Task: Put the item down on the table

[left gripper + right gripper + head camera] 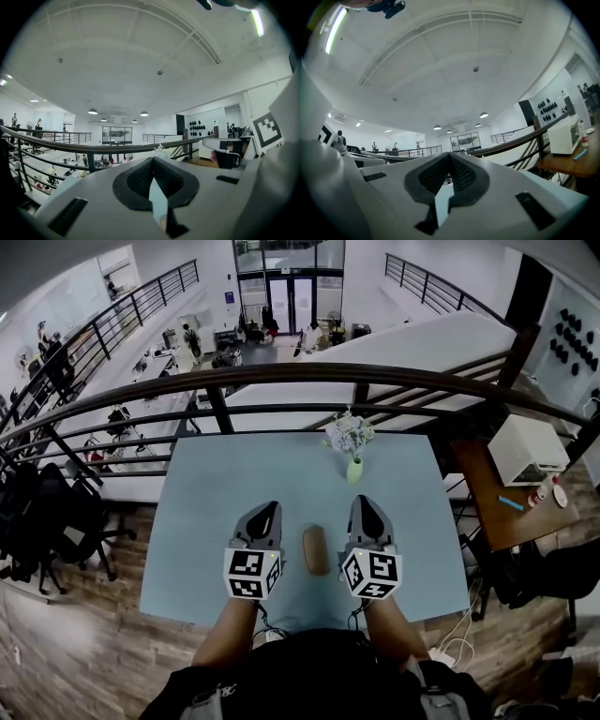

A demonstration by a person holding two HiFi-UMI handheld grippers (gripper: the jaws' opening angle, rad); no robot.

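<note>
The tan oblong item (pixel 316 550) lies on the counter (pixel 202 521). Left gripper (pixel 266 514) and right gripper (pixel 365 506) flank it, jaws pressed together, empty. A flower vase (pixel 353 468) stands beyond it.

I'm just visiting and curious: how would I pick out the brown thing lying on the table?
Start at the pale blue table beside the railing. Near its front edge, between the left claw and right claw, lies the tan oblong item. It lies flat and plain brown, unlike the upright flower vase farther back.
</note>
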